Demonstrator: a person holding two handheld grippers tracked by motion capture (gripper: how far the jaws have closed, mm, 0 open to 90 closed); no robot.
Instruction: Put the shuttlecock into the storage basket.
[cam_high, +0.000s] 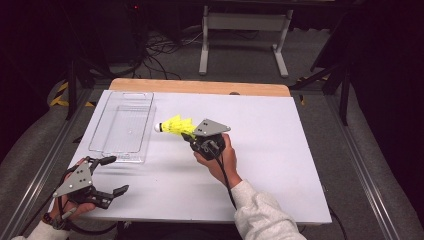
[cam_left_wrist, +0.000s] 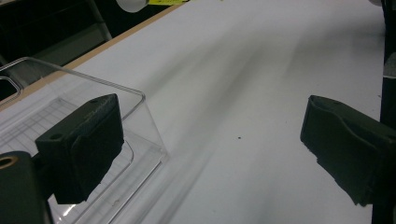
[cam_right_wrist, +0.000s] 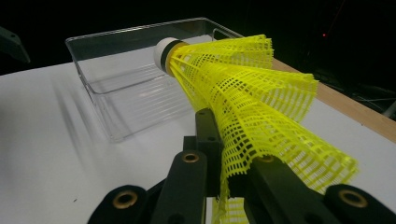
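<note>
A yellow mesh shuttlecock (cam_high: 176, 125) with a white cork tip hangs above the white table, held by its crushed skirt. My right gripper (cam_high: 192, 136) is shut on that skirt, and the cork (cam_right_wrist: 164, 52) points toward a clear plastic tray (cam_high: 121, 126). In the right gripper view the yellow skirt (cam_right_wrist: 252, 102) fans out from between the two black jaws. My left gripper (cam_high: 114, 175) rests at the table's near left corner, just in front of the tray, with its jaws wide apart and nothing between them. In the left gripper view the tray's near corner (cam_left_wrist: 140, 100) sits beside the left jaw.
The white table top (cam_high: 260, 150) has a wooden strip (cam_high: 200, 86) along its far edge. Beyond it stand a grey metal frame (cam_high: 245, 35) and loose cables on the floor. Metal rails run along both sides of the table.
</note>
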